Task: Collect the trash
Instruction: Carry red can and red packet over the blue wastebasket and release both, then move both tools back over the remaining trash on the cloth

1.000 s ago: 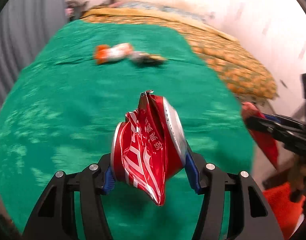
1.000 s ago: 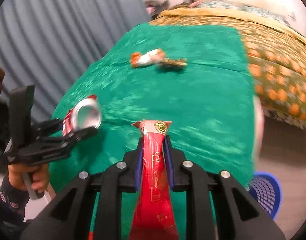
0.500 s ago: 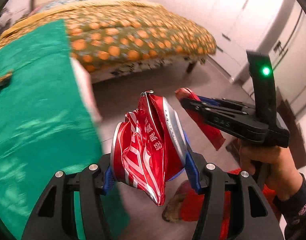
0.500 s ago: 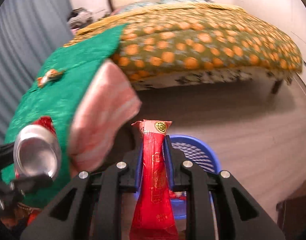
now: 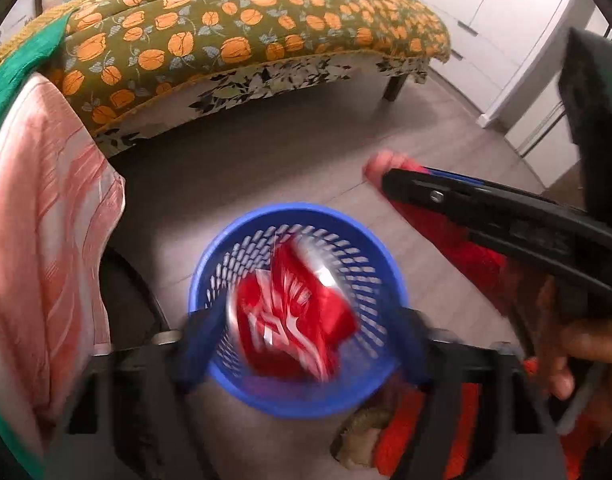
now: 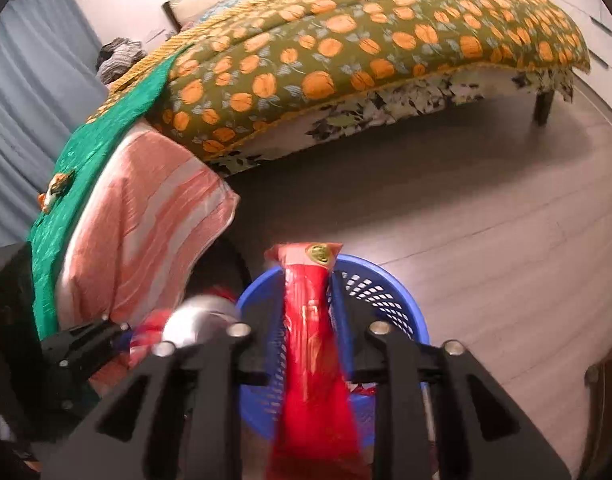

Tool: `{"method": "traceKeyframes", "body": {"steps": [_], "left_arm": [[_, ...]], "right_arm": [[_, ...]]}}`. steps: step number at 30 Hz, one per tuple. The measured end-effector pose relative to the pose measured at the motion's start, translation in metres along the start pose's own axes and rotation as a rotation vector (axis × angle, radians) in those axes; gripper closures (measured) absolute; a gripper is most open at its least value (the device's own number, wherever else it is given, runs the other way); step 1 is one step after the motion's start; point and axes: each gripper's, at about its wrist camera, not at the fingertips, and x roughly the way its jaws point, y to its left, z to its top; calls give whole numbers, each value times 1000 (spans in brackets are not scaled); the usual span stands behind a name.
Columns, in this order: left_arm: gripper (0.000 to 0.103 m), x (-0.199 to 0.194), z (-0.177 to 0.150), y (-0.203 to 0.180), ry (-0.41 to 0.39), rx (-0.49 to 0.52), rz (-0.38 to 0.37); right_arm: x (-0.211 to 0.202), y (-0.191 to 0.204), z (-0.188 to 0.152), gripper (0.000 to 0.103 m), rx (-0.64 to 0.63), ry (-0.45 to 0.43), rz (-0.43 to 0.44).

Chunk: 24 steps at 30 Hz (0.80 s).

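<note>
We're spreading the left gripper [image 5: 301, 344] fingers, and the crushed can [image 5: 293, 316] is dropping loose into the blue basket [image 5: 209, 264] at lower centre. Right gripper [image 6: 308, 344] fingers are opening too, with the red wrapper [image 6: 310, 320] sitting between them.

Open floor [image 5: 314, 148] beyond the blue basket [image 5: 209, 264]; striped cloth [image 5: 45, 220] apparently crowding its left side.

Your left wrist view looks steeply down past its own fingers, straight into the blue basket [image 5: 297, 400] close below on the floor [image 5: 306, 152]. Your right wrist view also tilts down, from the basket's other side, close over its rim. Both share the basket, the floor and the bed [image 6: 366, 48] with its orange-patterned cover.
</note>
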Motion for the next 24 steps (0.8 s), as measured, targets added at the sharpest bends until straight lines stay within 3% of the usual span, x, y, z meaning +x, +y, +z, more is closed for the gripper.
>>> {"method": "traceKeyframes", "body": {"steps": [1, 2, 8, 11, 16, 18, 21, 24], "left_arm": [[21, 6, 3, 1, -3, 0, 4], [21, 11, 3, 2, 8, -3, 4], [15, -1, 0, 1, -18, -7, 9], [14, -22, -5, -3, -48, -5, 6], [11, -87, -19, -6, -138, -14, -28], [9, -121, -28, -1, -195, -2, -32], [6, -166, -46, 18, -285, 9, 21], [6, -196, -65, 46, -321, 1, 67]], "right_arm": [[0, -3, 0, 37, 16, -4, -2], [-2, -6, 1, 34, 34, -18, -1], [-17, -12, 4, 33, 46, -61, 17], [-24, -7, 3, 23, 30, -89, -4], [-39, 12, 1, 5, -13, -182, -89], [-45, 24, -1, 4, -59, -228, -116], [-51, 46, -5, 4, -139, -278, -110], [-46, 77, -12, 5, -237, -256, -128]]}}
